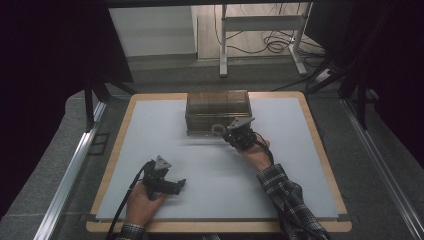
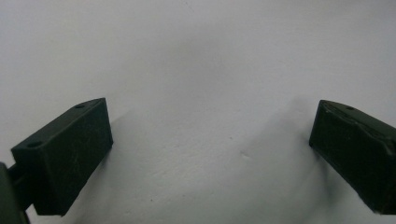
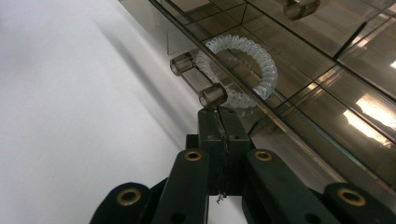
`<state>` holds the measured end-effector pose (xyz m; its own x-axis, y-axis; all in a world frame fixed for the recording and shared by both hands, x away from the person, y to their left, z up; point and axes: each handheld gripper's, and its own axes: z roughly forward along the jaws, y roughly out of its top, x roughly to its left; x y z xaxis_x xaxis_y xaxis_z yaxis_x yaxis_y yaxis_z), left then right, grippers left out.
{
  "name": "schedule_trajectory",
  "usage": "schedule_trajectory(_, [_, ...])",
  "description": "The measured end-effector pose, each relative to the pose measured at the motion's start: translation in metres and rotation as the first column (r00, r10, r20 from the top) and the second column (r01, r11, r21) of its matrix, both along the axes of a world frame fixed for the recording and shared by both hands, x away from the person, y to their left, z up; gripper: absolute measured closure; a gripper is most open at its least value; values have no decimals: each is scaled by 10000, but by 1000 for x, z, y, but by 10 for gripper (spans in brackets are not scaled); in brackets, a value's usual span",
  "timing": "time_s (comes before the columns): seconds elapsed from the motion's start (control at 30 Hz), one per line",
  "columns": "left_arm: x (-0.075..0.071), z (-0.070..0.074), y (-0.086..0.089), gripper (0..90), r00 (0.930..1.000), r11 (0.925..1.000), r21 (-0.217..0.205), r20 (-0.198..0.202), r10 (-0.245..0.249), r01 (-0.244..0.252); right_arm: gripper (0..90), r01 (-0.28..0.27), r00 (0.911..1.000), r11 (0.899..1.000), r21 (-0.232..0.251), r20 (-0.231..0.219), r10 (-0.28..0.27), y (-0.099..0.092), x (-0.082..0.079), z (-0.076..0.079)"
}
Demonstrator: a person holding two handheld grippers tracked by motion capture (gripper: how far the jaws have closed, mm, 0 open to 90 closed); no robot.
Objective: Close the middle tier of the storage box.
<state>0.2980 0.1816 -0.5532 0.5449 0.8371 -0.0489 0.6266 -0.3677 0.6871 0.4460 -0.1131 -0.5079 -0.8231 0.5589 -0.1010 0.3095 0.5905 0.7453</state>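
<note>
Now right tool (image 3: 219, 116) closed, tips just below box handle (image 3: 198, 79)

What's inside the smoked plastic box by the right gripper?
Through the tinted box: a clear coiled hair tie behind the front handle, and divider walls. The other compartments are too dark and glary to read.

Box at the back, grippers up front and right

The drawer box (image 1: 218, 111) sits at the table's (image 1: 150, 150) far edge, centre; inside it, behind the front wall, lies a coiled hair tie (image 3: 247, 65). The right gripper (image 1: 239, 134) is at the box's near right corner, just below the drawer handle (image 3: 198, 83). The left gripper (image 1: 170, 186) rests well apart, low on the table's near left.
</note>
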Motion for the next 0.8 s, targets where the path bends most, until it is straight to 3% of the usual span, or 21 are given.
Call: schedule_trajectory(0.8, [0,0,0,0,10000,10000,2,-1,0,0,880,387,9992,9992,-51,54,-387,3,14,1])
